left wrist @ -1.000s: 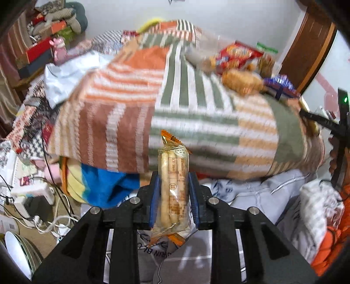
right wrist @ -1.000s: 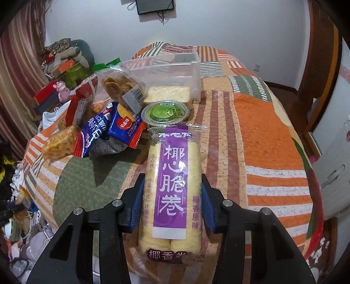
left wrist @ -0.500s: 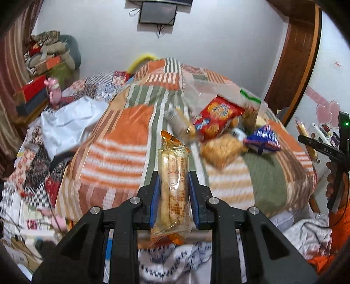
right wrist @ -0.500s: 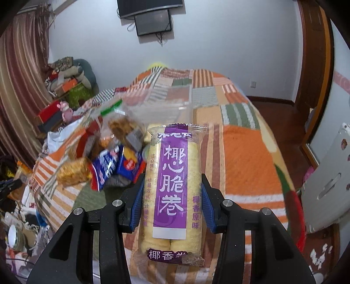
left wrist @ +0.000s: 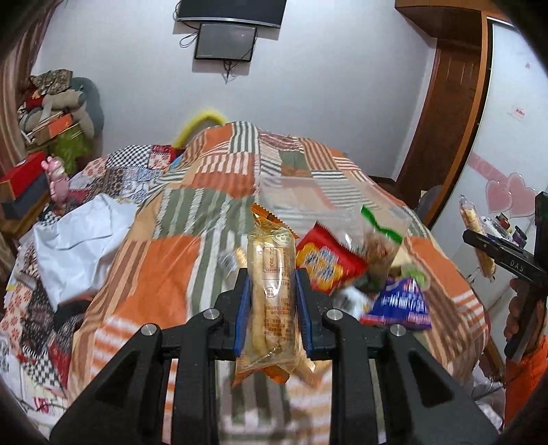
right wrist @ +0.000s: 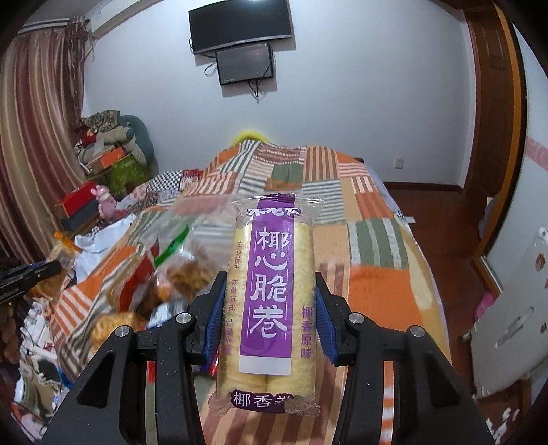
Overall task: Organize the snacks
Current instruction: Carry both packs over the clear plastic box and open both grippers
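My left gripper (left wrist: 270,301) is shut on a clear orange-edged pack of wafer rolls (left wrist: 272,291), held upright above the patchwork bed (left wrist: 161,270). My right gripper (right wrist: 270,325) is shut on a purple-labelled coconut roll pack (right wrist: 272,301), also upright over the bed. A pile of snacks lies on the bed: a red cracker bag (left wrist: 325,263), a blue packet (left wrist: 400,301), a clear bag with green trim (left wrist: 380,239). The pile shows blurred in the right wrist view (right wrist: 161,280). A clear plastic container (left wrist: 304,202) stands behind the pile.
A wardrobe door (left wrist: 445,130) and white cabinet (right wrist: 510,308) stand to the right. Clutter, boxes and clothes (right wrist: 102,164) fill the left side by the curtain (right wrist: 34,137). A TV (right wrist: 239,27) hangs on the far wall. White cloth (left wrist: 78,239) lies at the bed's left.
Both grippers have risen and tilted up with their packs; the views now show more wall and TV. The snack pile sits lower and closer in both views.
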`<state>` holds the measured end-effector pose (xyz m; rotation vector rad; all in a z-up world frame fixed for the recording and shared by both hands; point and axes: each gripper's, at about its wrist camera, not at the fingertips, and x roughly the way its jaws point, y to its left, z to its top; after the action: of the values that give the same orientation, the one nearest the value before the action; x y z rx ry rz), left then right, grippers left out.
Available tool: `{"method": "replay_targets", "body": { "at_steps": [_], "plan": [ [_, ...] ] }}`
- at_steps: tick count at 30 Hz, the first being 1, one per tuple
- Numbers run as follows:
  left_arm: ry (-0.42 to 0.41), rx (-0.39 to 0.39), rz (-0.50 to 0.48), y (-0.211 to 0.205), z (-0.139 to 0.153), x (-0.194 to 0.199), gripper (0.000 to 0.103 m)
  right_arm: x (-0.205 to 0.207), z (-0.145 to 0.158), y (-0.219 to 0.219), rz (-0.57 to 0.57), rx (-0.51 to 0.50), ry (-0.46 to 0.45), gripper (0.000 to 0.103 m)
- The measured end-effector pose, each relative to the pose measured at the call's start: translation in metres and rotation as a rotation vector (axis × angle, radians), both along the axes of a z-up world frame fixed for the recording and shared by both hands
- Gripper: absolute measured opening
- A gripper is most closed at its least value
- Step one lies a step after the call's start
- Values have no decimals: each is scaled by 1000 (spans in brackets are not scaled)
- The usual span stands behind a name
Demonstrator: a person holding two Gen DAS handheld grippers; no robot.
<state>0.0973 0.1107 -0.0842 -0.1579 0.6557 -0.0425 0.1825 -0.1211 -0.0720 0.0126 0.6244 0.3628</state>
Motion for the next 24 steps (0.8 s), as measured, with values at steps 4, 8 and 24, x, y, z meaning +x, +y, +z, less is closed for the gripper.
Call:
{"method": "replay_targets", "body": {
  "at_steps": [4,8,24],
  "plan": [
    [-7,-15,-12,-6,5,31,25,17,3,5,2,0,-18,43],
    [-12,-16,-30,-11,10,61,25,36,7,12,4,0,-34,43],
    [47,-5,-80,-34,-5,172,25,98,-1,45,68,-35,-35,43]
  ]
}}
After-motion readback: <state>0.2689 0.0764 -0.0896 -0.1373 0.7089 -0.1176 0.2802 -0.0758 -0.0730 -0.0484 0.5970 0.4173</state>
